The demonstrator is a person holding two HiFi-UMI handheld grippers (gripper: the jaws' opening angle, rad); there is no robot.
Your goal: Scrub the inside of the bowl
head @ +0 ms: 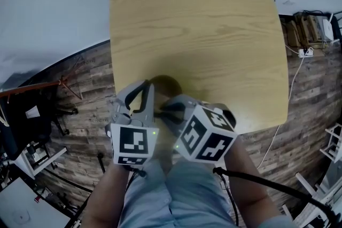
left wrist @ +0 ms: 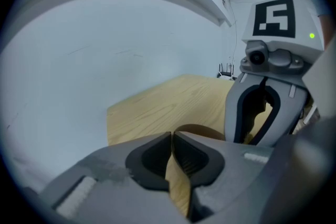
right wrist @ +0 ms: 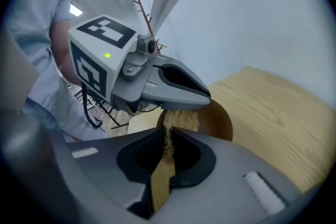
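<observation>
A brown wooden bowl (head: 166, 84) sits near the front left edge of the light wooden table (head: 203, 24). My left gripper (head: 146, 86) is shut at the bowl's (left wrist: 205, 131) rim, which comes out right at the jaw tips. My right gripper (head: 166, 108) is shut on a tan fibrous scrubber (right wrist: 181, 119) and holds it over the bowl's (right wrist: 219, 119) inside. In the right gripper view the left gripper (right wrist: 203, 95) lies across the bowl's near rim, just above the scrubber. Both grippers hide most of the bowl in the head view.
The table's front edge (head: 251, 126) runs close behind the grippers. Dark plank floor (head: 85, 77) surrounds the table. A black chair (head: 26, 109) stands left. A cable (head: 291, 93) and a power strip (head: 305, 52) lie right. The person's legs (head: 181, 189) fill the bottom.
</observation>
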